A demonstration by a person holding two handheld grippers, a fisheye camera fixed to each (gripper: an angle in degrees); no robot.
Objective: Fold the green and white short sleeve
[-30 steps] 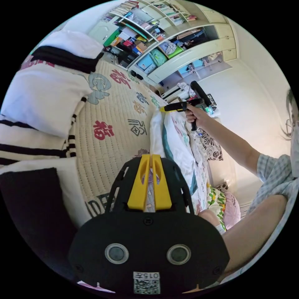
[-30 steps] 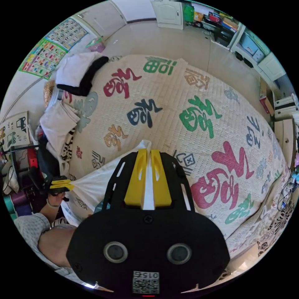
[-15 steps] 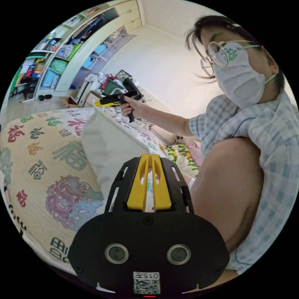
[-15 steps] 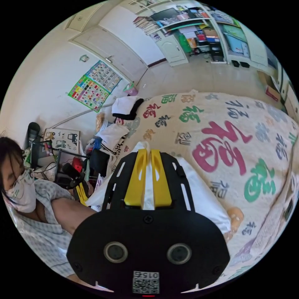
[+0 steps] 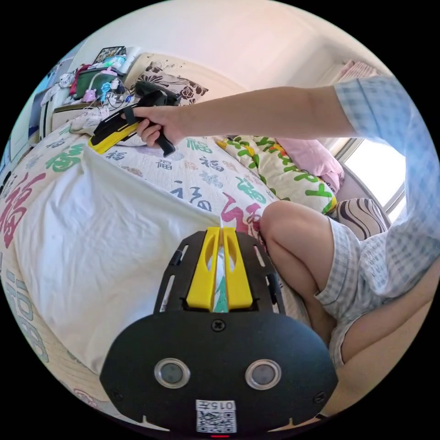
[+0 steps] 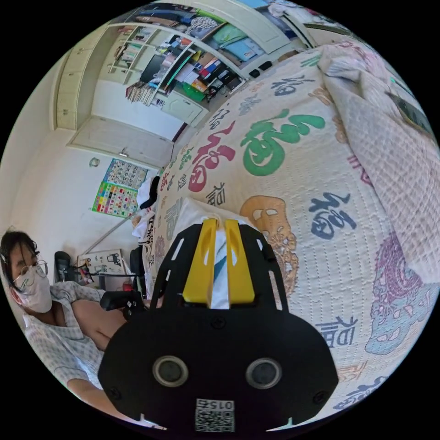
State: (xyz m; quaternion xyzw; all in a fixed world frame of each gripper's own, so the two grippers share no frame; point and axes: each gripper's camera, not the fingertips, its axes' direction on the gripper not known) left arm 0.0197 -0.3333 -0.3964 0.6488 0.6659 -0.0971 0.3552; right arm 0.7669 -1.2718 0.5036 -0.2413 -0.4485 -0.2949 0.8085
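The green and white short sleeve (image 5: 91, 238) lies spread white side up on the bed, its near edge stretched between both grippers. My left gripper (image 5: 220, 231) is shut on one corner, with a strip of green cloth between its yellow jaws. The right gripper (image 5: 98, 143), in the person's hand, pinches the far corner in the left gripper view. In the right gripper view, my right gripper (image 6: 217, 224) is shut on white cloth with a teal stripe (image 6: 219, 261), low over the bedspread.
The quilted bedspread (image 6: 293, 183) with coloured characters covers the bed. A floral quilt (image 5: 279, 169) and pillows (image 5: 174, 85) lie by the person's knee (image 5: 293, 229). Folded clothes (image 6: 147, 192) sit at the bed's far end, shelves (image 6: 183, 68) beyond.
Both grippers have swung down toward the bed with the shirt still held. The shirt, hanging half a second ago, now lies spread flat on the bedspread.
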